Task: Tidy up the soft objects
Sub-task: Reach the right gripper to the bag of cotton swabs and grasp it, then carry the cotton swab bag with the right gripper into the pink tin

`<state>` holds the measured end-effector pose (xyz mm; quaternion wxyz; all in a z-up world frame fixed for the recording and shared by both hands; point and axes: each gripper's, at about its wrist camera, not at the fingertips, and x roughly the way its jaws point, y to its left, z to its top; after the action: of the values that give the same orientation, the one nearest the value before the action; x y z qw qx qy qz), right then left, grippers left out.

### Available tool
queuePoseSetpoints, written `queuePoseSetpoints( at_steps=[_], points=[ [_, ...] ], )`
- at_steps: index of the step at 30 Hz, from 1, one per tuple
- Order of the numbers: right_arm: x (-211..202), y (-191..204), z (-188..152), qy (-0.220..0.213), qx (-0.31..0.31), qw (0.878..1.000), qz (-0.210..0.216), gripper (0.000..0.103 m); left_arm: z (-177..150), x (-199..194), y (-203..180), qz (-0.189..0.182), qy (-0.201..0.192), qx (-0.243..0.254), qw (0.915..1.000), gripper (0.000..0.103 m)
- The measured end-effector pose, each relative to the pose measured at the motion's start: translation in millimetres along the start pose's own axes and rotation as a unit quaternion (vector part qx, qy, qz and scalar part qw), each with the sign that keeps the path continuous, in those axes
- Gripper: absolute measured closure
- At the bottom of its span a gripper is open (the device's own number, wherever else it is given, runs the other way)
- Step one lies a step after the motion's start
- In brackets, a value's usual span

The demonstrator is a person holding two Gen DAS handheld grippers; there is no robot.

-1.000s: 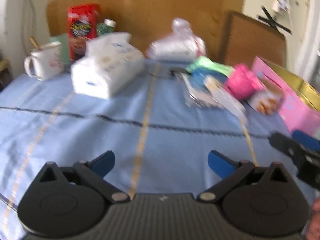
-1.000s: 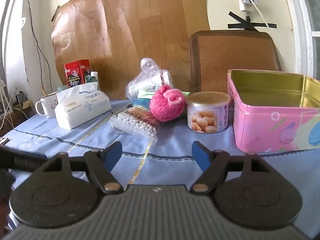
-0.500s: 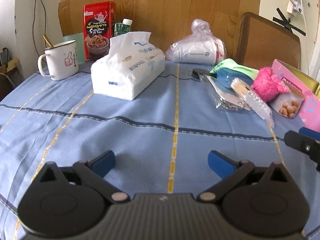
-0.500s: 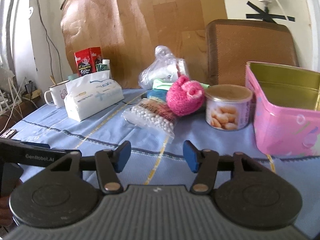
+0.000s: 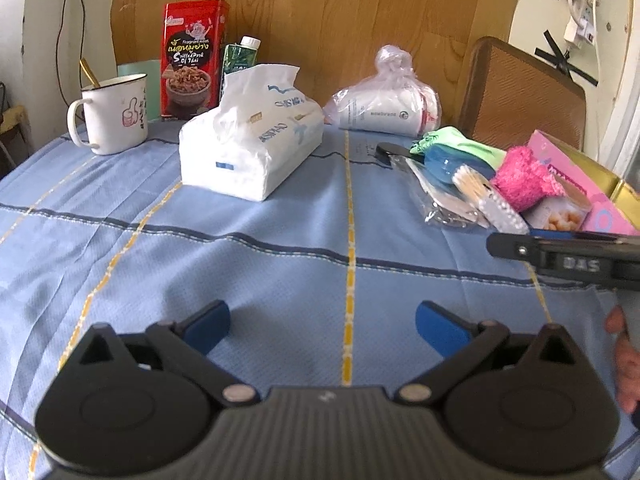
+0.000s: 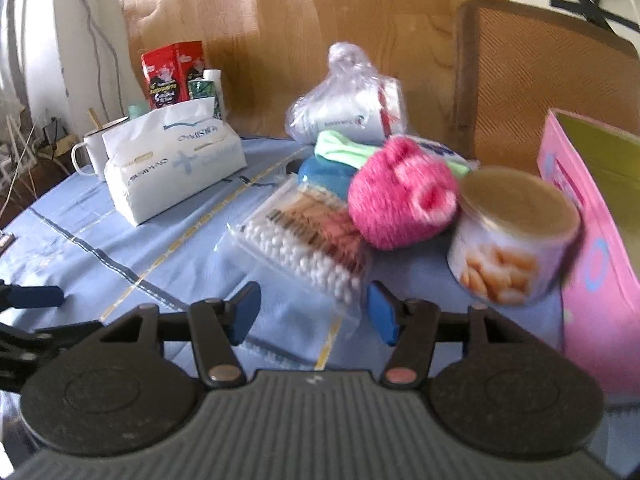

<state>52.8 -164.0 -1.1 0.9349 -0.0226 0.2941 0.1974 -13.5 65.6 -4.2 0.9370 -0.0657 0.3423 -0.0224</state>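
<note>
Pink fuzzy ball (image 6: 400,204) sits on the blue tablecloth (image 5: 280,280), touching the cotton-swab bag (image 6: 308,248) on its left and the snack can (image 6: 512,240) on its right, pink tin (image 6: 592,240) beyond. Left gripper (image 5: 322,326) spread wide, empty; right gripper (image 6: 314,312) narrower, gripping nothing, just before the swab bag.

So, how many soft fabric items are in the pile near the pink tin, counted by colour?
Pink: 1, fluffy pink sock
Green: 1, green cloth
Blue: 1, blue cloth
Total: 3
</note>
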Motion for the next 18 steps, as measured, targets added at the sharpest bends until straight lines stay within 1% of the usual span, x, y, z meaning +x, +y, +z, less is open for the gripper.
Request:
queuePoseSetpoints(
  at_steps=[1, 2, 3, 5, 8, 10, 12, 13, 14, 15, 16, 17, 18],
  points=[
    [1, -1, 0, 0.002, -0.003, 1.0, -0.001, 0.066, 0, -1, 2, -0.004, 0.0, -0.004, 1.0, 0.0],
    [1, 0, -1, 0.002, -0.004, 1.0, 0.0, 0.079, 1, -2, 4, -0.01, 0.001, -0.008, 0.9999, 0.0],
    [-2, 0, -3, 0.001, -0.004, 1.0, 0.004, 0.081, 1, -3, 6, -0.014, 0.0, -0.012, 0.9998, 0.001],
    [-8, 5, -6, -0.003, -0.01, 1.0, 0.015, 0.082, 2, -4, 11, -0.024, -0.001, -0.021, 0.9995, 0.003],
    [-27, 27, -19, -0.015, -0.049, 0.998, 0.035, 0.084, 4, -7, 18, -0.041, 0.0, -0.036, 0.9985, 0.005],
    [-41, 46, -30, -0.016, -0.083, 0.995, 0.058, 0.084, 7, -10, 24, -0.059, -0.003, -0.049, 0.9971, 0.005],
    [-53, 61, -43, -0.01, -0.108, 0.99, 0.094, 0.084, 9, -15, 29, -0.067, -0.012, -0.057, 0.996, 0.006],
    [-57, 67, -49, -0.006, -0.121, 0.987, 0.11, 0.082, 9, -18, 31, -0.066, -0.017, -0.058, 0.996, 0.006],
    [-61, 72, -54, -0.006, -0.132, 0.984, 0.117, 0.08, 10, -20, 32, -0.068, -0.02, -0.059, 0.9958, 0.006],
    [-63, 76, -57, -0.006, -0.139, 0.983, 0.122, 0.068, 11, -21, 33, -0.071, -0.023, -0.06, 0.9954, 0.006],
    [-63, 77, -58, -0.003, -0.139, 0.982, 0.13, 0.06, 12, -23, 34, -0.072, -0.025, -0.061, 0.9952, 0.006],
    [-61, 77, -57, -0.003, -0.133, 0.982, 0.134, 0.045, 12, -25, 35, -0.072, -0.026, -0.061, 0.9952, 0.006],
    [-60, 75, -56, -0.003, -0.125, 0.983, 0.135, 0.04, 13, -27, 35, -0.072, -0.028, -0.061, 0.9952, 0.006]
  ],
)
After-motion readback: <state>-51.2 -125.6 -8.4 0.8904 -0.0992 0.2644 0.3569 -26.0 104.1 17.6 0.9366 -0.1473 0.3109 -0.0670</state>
